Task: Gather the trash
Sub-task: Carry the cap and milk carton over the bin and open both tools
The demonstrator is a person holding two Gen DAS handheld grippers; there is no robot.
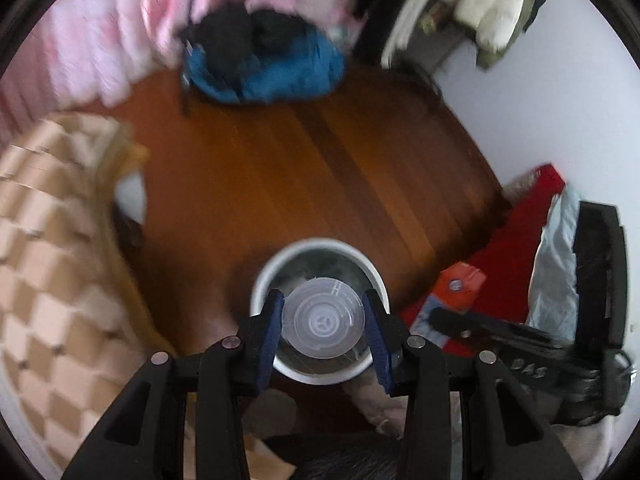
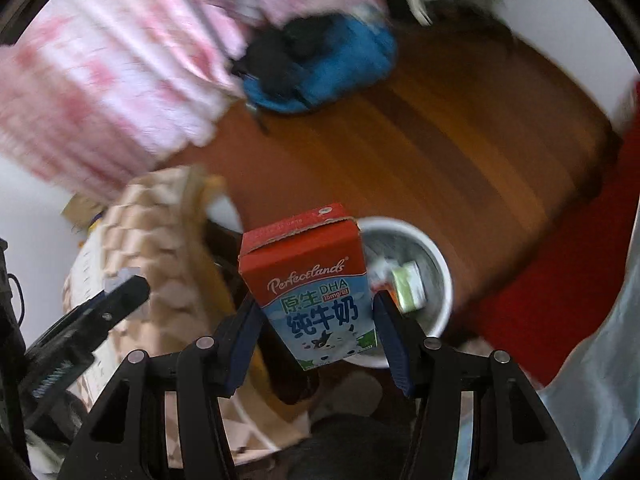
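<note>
Where I stood: while both cameras looked down over the wooden floor [image 1: 328,168], I had each claw poised above the white bin [image 1: 378,276].
Left gripper [image 1: 323,322]: I saw its blue pads [image 1: 269,336] pinching a clear plastic lid [image 1: 323,322] from either side, the lid lying flat to the lens.
Lid position: it hung directly over the mouth of the bin, held above the silvery liner inside.
Right gripper [image 2: 318,320]: I saw a milk carton [image 2: 312,280] standing upright between its fingers [image 2: 390,330]; the left pad met the carton's side, while at the right edge I could not tell whether pad and carton touched.
Carton details: red top, blue and white lower face, "Perfectlands" printed across it.
Carton position: it stood just left of the bin's opening in the right view, overlapping the rim.
Bin contents: a small green and white carton [image 2: 409,286] lay inside on the liner, beside some crumpled scrap.
Surroundings: a blue and black backpack [image 1: 264,64] sat far across the floor, pink curtains [image 1: 100,40] behind it, a checked beige blanket [image 1: 52,264] to the left and red fabric [image 1: 508,248] to the right.
Sharpness: I found the room's edges smeared, so fine detail there was lost.
</note>
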